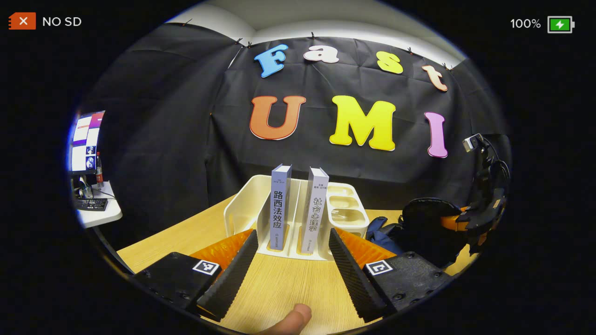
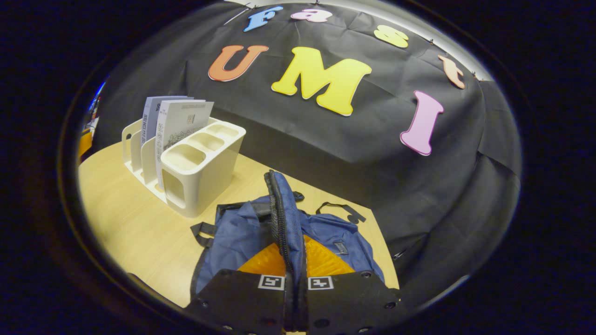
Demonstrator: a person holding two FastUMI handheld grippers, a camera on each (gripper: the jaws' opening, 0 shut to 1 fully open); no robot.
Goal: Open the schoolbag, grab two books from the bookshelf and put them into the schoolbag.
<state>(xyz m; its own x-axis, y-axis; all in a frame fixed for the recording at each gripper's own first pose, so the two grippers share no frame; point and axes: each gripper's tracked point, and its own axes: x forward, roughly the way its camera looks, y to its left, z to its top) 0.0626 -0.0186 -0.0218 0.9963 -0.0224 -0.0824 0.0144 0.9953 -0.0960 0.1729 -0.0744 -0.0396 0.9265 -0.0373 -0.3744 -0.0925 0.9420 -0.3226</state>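
Two grey-blue books (image 1: 281, 207) (image 1: 315, 211) stand upright, spines toward me, in a white bookshelf (image 1: 242, 200) on the wooden table. My left gripper (image 1: 292, 232) is open just in front of them, its fingertips level with the shelf's front edge and nothing between them. The blue schoolbag (image 2: 237, 228) lies flat to the right of the shelf (image 2: 200, 172). My right gripper (image 2: 292, 243) is shut on the bag's zippered edge (image 2: 278, 204), which stands lifted as a ridge. In the left gripper view the right gripper (image 1: 482, 209) hangs over the bag (image 1: 379, 230).
The wooden table (image 1: 158, 235) (image 2: 130, 223) curves away at its left edge. The shelf has small cup compartments (image 2: 205, 142) on its right end. A side desk (image 1: 95, 211) at far left carries a monitor, keyboard and bottle. A thumb (image 1: 291, 320) shows at the bottom.
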